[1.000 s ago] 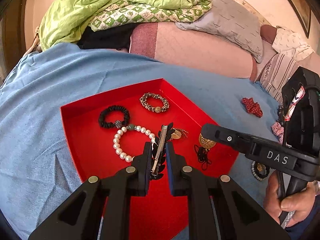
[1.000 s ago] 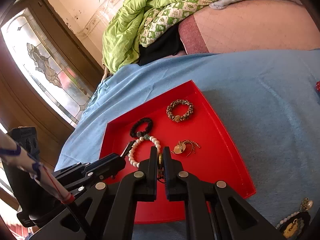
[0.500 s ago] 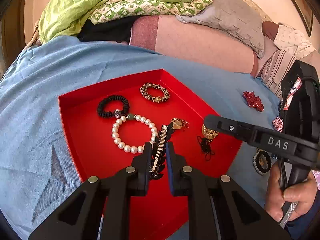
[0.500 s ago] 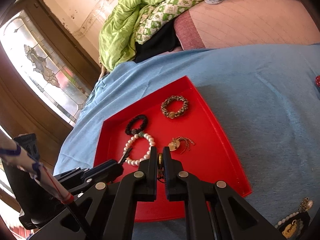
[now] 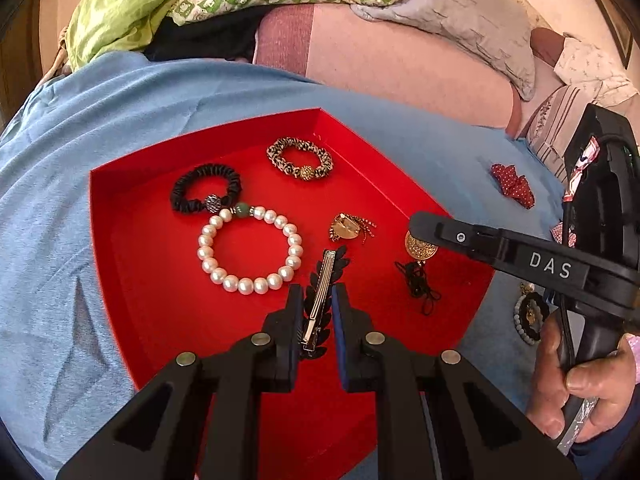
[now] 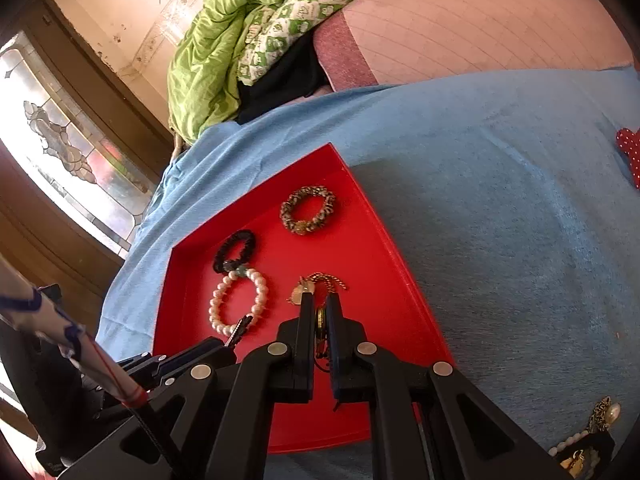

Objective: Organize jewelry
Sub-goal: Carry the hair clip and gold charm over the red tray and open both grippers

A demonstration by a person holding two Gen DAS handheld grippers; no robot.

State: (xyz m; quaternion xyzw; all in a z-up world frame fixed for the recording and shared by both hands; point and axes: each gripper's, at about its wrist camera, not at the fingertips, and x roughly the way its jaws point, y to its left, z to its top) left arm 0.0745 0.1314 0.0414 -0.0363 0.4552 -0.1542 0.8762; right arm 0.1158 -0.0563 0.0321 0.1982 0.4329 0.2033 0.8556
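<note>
Left wrist view: the left gripper (image 5: pixel 313 300) holds a hair clip (image 5: pixel 320 300) between its fingers, low over the near part of the red tray (image 5: pixel 132 280). The jaws flank the clip closely and appear clenched on it, lengthwise along the fingers, which judging by the pose keeps the flat metal bar steady for setting down. The tray rests on a blue cloth (image 5: pixel 60 240) and contains a black scrunchie (image 5: pixel 206 190), a patterned scrunchie (image 5: pixel 300 158), a pearl bracelet (image 5: pixel 250 250) touching the black scrunchie, a gold brooch (image 5: pixel 348 228) and a gold pendant (image 5: pixel 420 246) on a black cord. The right gripper (image 5: pixel 416 228) reaches in from the right, its tip at the pendant. A red bow (image 5: pixel 514 186) lies on the cloth outside the tray. Right wrist view: the right gripper (image 6: pixel 319 320) has its jaws nearly together on the gold pendant (image 6: pixel 320 320), gripped edge-on, with the cord hanging below; this probably lets the disc be lowered without tangling. The red tray (image 6: pixel 400 280) shows the same pieces spaced apart. The left gripper (image 6: pixel 228 346) sits at lower left with the hair clip (image 6: pixel 240 328) projecting from its tip, beside the pearl bracelet (image 6: pixel 238 300). More jewelry (image 6: pixel 588 436) waits on the blue cloth (image 6: pixel 500 200) at lower right, so sorting is judged partly done.
</note>
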